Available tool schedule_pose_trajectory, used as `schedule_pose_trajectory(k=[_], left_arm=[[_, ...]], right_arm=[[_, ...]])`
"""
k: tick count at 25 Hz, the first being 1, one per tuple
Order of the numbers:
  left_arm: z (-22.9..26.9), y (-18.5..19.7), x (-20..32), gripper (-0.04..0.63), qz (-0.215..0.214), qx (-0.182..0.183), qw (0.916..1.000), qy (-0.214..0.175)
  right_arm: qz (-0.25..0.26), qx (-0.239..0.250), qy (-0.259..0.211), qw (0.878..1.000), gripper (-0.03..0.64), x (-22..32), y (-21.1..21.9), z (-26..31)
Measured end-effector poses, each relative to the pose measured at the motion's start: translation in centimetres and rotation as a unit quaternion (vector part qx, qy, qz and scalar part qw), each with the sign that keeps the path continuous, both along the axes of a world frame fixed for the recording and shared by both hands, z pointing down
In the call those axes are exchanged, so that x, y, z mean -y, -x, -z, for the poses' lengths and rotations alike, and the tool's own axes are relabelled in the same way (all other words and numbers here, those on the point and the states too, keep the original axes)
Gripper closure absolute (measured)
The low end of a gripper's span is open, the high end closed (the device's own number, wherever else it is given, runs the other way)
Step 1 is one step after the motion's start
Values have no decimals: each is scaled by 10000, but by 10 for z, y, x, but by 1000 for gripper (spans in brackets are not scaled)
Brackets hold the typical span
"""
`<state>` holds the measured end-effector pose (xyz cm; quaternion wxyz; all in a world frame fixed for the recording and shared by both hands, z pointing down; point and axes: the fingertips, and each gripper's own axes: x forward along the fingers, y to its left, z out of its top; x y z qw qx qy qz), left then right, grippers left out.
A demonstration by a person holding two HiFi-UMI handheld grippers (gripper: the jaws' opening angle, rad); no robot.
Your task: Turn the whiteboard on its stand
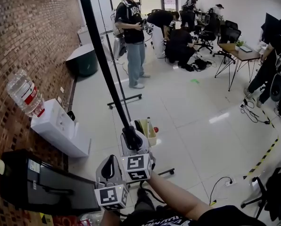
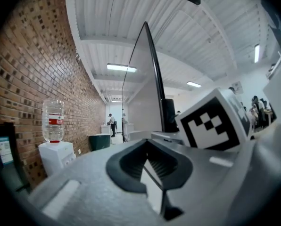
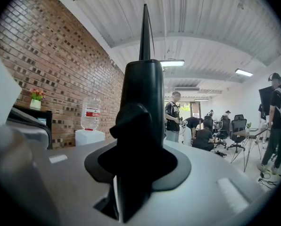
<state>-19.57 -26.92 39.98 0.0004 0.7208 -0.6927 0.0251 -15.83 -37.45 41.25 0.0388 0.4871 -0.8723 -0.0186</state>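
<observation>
The whiteboard (image 1: pixel 105 65) is seen edge-on in the head view, its black frame running from the top edge down to my right gripper (image 1: pixel 132 138). In the right gripper view the black frame corner (image 3: pixel 143 93) fills the gap between the jaws, and my right gripper (image 3: pixel 140 140) is shut on it. The stand's feet (image 1: pixel 124 100) rest on the white floor. My left gripper (image 1: pixel 110 166) hangs lower and nearer to me, apart from the board. Its jaws (image 2: pixel 152 166) meet with nothing between them. In the left gripper view the whiteboard (image 2: pixel 152 79) rises just ahead.
A brick wall (image 1: pixel 18 41) runs along the left with a water dispenser (image 1: pixel 60 126) and a black cabinet (image 1: pixel 41 182) against it. A small bin (image 1: pixel 147 128) sits by the stand. People (image 1: pixel 133 32) stand and crouch farther back near a desk (image 1: pixel 242 55). Cables (image 1: pixel 253 112) lie at the right.
</observation>
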Motion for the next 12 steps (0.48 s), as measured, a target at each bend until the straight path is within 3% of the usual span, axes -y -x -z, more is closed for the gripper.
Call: schedule_pose_trajectory(k=[5,12], left_arm=[[7,-4,-20,591,-2,94,10000,9],[11,-11,-37,591,-310,-72,9995,-42]], right_arm=[[-54,11,-5,10000,465,-18,-8,2],[-149,105,-39,9998,465,-48,-21,-3]])
